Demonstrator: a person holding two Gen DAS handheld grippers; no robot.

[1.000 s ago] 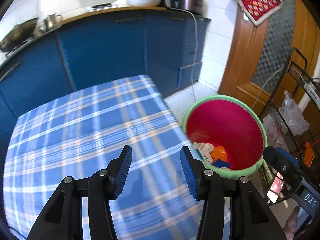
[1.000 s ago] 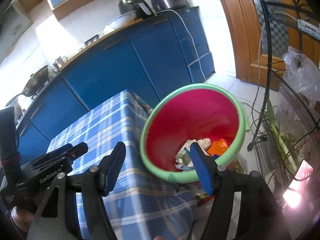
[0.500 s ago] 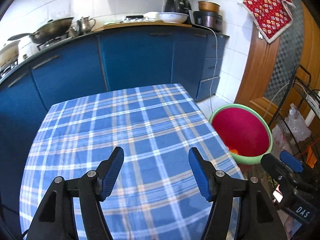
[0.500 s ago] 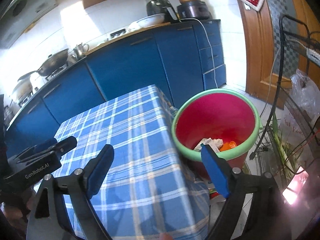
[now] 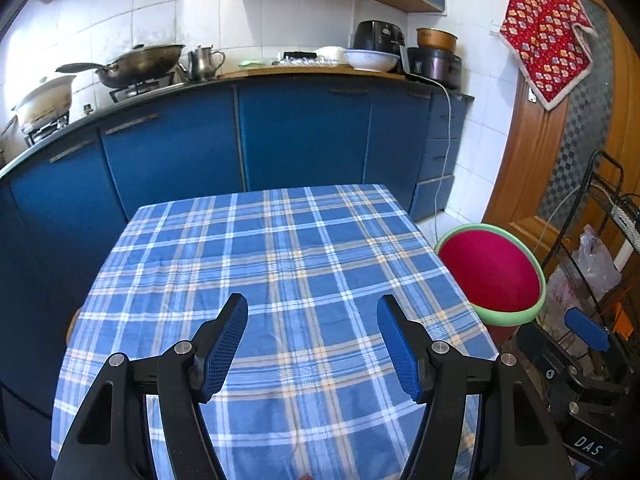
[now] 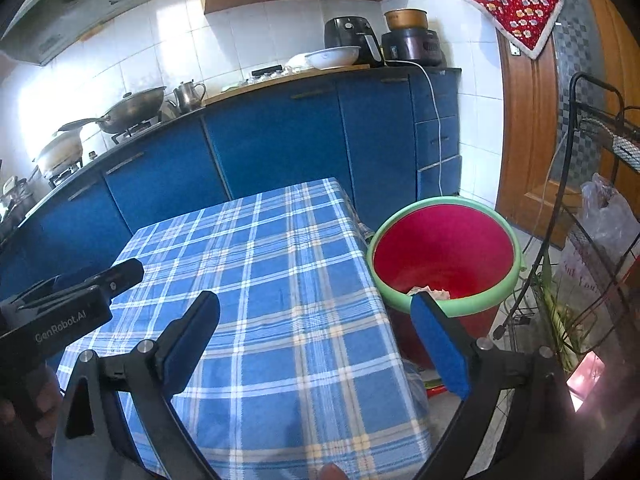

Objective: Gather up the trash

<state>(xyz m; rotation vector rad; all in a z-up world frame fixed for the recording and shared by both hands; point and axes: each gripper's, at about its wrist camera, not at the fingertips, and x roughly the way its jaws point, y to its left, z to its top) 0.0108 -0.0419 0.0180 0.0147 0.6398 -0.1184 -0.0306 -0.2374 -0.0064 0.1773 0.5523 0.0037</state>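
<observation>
A red bucket with a green rim (image 5: 490, 272) stands on the floor by the table's right side; it also shows in the right wrist view (image 6: 442, 256), with a bit of crumpled trash (image 6: 430, 292) visible inside. My left gripper (image 5: 312, 344) is open and empty above the near part of the blue plaid tablecloth (image 5: 272, 264). My right gripper (image 6: 316, 340) is open and empty over the table's right edge, near the bucket. The tablecloth (image 6: 260, 264) bears no trash that I can see.
Blue kitchen cabinets (image 5: 240, 136) stand behind the table, with a wok (image 5: 140, 62), kettle and appliances on the counter. A wooden door (image 6: 528, 120) and a black wire rack (image 6: 592, 240) with bags are at the right. The left gripper's body (image 6: 64, 304) shows at left.
Both grippers have pulled back and up away from the bucket. The views now take in the whole table and counter. Both grippers stay open and empty.
</observation>
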